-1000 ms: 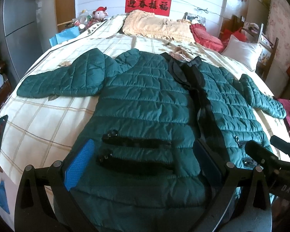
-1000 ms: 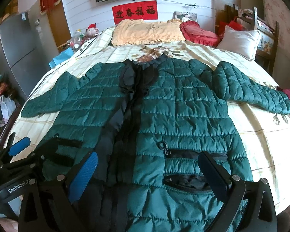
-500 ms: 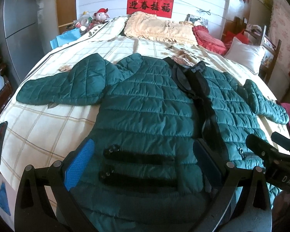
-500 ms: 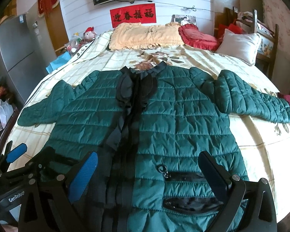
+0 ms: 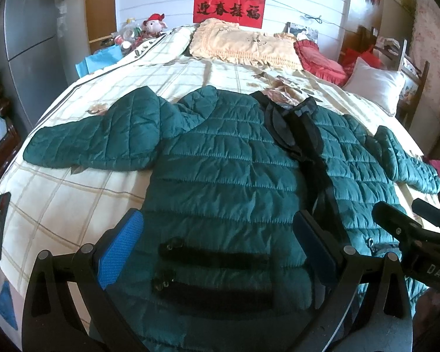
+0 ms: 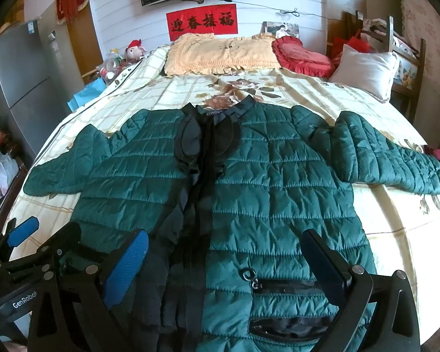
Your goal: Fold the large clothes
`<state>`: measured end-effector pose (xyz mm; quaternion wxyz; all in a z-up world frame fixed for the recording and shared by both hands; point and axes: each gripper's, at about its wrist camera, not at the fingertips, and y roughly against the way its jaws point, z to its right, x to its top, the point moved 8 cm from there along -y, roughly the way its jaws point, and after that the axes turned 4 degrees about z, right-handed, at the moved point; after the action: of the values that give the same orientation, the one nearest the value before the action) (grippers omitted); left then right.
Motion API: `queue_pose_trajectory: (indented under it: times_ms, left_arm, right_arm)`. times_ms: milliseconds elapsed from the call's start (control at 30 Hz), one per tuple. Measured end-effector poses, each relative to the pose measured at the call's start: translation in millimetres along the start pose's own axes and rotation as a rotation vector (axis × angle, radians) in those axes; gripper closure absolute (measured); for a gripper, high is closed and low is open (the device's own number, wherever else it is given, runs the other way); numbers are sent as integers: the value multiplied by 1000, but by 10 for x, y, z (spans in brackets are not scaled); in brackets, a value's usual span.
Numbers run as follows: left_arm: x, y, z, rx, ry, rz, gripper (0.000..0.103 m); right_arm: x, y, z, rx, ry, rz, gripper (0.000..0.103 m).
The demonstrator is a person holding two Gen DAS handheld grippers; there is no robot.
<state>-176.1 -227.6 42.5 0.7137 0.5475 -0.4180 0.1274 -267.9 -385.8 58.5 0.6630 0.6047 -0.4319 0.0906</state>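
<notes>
Progress: no fold made yet, judging by layout. Green quilted puffer jacket (image 6: 278,193) lies flat, front up, spread full-width on the bed (image 5: 73,205) w/ cream plaid-and-floral bedspread; hem toward the cameras, collar toward the pillows. Both sleeves out sideways: left sleeve (image 5: 102,143) angled out over the plaid, right sleeve (image 6: 390,158) reaching twd the bed's right edge. So all folding is left: sleeves in, sides in, then body doubled, prob. in that order. Left gripper (image 5: 220,252) hovers over the hem on the left front panel, fingers wide apart, nothing between them; can't tell if pads touch fabric. Right gripper (image 6: 228,267) same posture over the right front panel, fingers spread wide, holding nothing. Each gripper shows at the edge of the other's view, so they sit side by side nr the hem. Jacket look: shiny teal-green shell, horizontal quilting on body, diamond quilting on sleeves, puffy, looks slippery and springy (est. will resist staying folded). Black placket (image 6: 196,205) runs collar to hem, front appears closed. Black zip pockets (image 5: 214,272) on left panel, two stacked; right panel has zip pockets (image 6: 284,287) w/ a ring pull. Fabric mildly rumpled nr hem, otherwise smooth.
</notes>
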Motion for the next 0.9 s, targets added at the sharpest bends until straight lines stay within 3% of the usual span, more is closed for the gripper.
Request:
queue_pose_trajectory:
  times_ms: [900]
  left_arm:
    - [549,-480,-437,74,63,-7,1]
  right_arm:
    - [603,-497,-126,-20,14,19,0]
